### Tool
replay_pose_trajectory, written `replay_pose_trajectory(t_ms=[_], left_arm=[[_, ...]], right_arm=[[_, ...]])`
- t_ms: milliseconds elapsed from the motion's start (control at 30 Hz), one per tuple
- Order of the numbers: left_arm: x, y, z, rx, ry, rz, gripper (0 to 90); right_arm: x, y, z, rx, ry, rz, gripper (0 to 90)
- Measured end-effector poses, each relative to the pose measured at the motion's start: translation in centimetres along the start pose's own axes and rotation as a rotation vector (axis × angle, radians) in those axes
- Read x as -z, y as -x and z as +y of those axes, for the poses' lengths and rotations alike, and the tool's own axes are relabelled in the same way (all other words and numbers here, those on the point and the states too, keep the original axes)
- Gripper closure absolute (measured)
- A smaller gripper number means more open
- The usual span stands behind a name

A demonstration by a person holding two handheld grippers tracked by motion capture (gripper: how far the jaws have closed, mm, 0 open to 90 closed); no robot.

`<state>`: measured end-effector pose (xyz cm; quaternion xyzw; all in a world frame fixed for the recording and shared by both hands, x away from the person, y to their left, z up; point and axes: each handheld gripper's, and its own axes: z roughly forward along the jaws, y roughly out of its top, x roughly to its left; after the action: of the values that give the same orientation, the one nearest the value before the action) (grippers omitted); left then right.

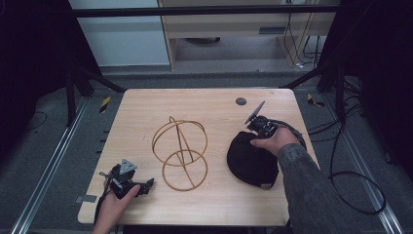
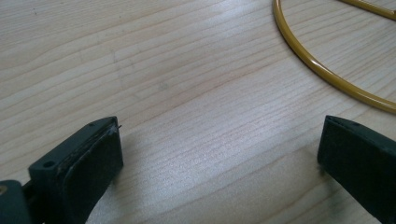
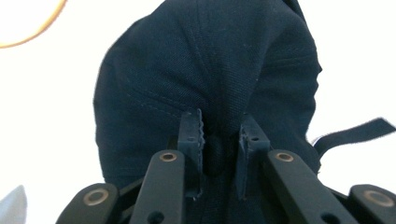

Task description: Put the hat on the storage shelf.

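A black cap [image 1: 253, 158] lies on the right half of the wooden table [image 1: 209, 102]. My right gripper [image 1: 253, 132] sits at the cap's far edge, and in the right gripper view its jaws are shut on a fold of the dark cap fabric [image 3: 219, 149]; the cap [image 3: 205, 70] rises ahead of them. A gold wire stand [image 1: 180, 153] made of rings rests at the table's middle. My left gripper [image 1: 146, 185] lies low near the front left, its jaws wide open over bare wood, with the stand's bottom ring [image 2: 322, 70] just beyond.
A small dark round hole [image 1: 241, 101] sits near the table's far edge. A cap strap [image 3: 350, 133] trails off to the right. Cables run on the floor to the right of the table [image 1: 350, 180]. Dark frame posts stand at both far corners.
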<state>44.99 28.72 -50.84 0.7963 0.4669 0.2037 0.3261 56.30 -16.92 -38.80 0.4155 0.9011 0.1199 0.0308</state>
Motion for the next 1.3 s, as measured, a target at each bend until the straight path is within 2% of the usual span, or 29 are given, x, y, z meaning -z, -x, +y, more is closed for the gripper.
replay_pose_trajectory(t_ms=[67, 100, 133, 167, 200, 233, 267, 300, 400, 467, 533, 567, 733, 767, 967, 1067, 1233, 1300], left_arm=[[0.2, 0.0, -0.3, -0.006, 0.002, -0.006, 0.0], [0.2, 0.0, -0.3, -0.006, 0.002, -0.006, 0.0], [0.4, 0.0, -0.4, -0.009, 0.002, -0.011, 0.0], [0.4, 0.0, -0.4, -0.009, 0.002, -0.011, 0.0], [0.4, 0.0, -0.5, -0.015, 0.002, -0.018, 0.0], [0.5, -0.2, -0.5, -0.021, 0.004, -0.03, 0.0], [0.5, -0.2, -0.5, -0.019, 0.006, -0.031, 0.0], [0.5, -0.2, -0.5, -0.019, 0.006, -0.031, 0.0], [0.6, -0.1, -0.6, -0.023, 0.002, -0.024, 0.0], [0.6, -0.1, -0.6, -0.023, 0.001, -0.023, 0.0], [0.5, -0.2, -0.5, -0.029, 0.003, -0.031, 0.0], [0.5, -0.2, -0.5, -0.029, 0.003, -0.031, 0.0], [0.4, -0.6, -0.4, -0.045, 0.002, -0.044, 0.0], [0.4, -0.8, -0.4, -0.042, 0.003, -0.041, 0.0], [0.0, -1.3, 0.0, -0.039, 0.002, -0.04, 0.0], [-0.2, -1.5, 0.2, -0.031, 0.004, -0.033, 0.0], [-0.6, -1.8, 0.6, -0.024, 0.001, -0.026, 0.0], [-0.6, -1.8, 0.6, -0.021, 0.004, -0.023, 0.0]], right_arm=[[1.3, 0.1, -0.5, -0.037, 0.063, 0.025, 77.4], [1.3, 0.1, -0.5, -0.037, 0.063, 0.025, 77.4], [2.3, 0.0, -0.7, -0.053, 0.118, 0.035, 77.6], [2.7, -0.1, -0.8, -0.058, 0.143, 0.041, 77.7], [2.7, -0.1, -0.8, -0.058, 0.143, 0.041, 77.7], [3.5, -0.5, -1.0, -0.069, 0.194, 0.051, 77.7], [3.9, -0.7, -1.0, -0.07, 0.219, 0.055, 77.7], [3.9, -0.7, -1.0, -0.07, 0.219, 0.055, 77.7], [5.3, -1.8, -1.0, -0.072, 0.285, 0.046, 77.7], [5.6, -2.2, -1.0, -0.072, 0.297, 0.042, 77.7], [6.4, -2.9, -1.1, -0.07, 0.336, 0.031, 77.7], [6.4, -2.9, -1.1, -0.07, 0.336, 0.031, 77.7], [7.5, -3.3, -1.7, -0.096, 0.405, 0.02, 77.7], [8.1, -3.4, -2.0, -0.116, 0.422, 0.01, 77.7], [9.7, -3.4, -2.8, -0.134, 0.461, -0.011, 77.7], [10.8, -3.3, -3.3, -0.129, 0.493, -0.007, 77.8], [11.5, -3.4, -4.0, -0.103, 0.496, -0.025, 77.8], [11.8, -3.5, -4.2, -0.108, 0.498, -0.025, 77.8]])
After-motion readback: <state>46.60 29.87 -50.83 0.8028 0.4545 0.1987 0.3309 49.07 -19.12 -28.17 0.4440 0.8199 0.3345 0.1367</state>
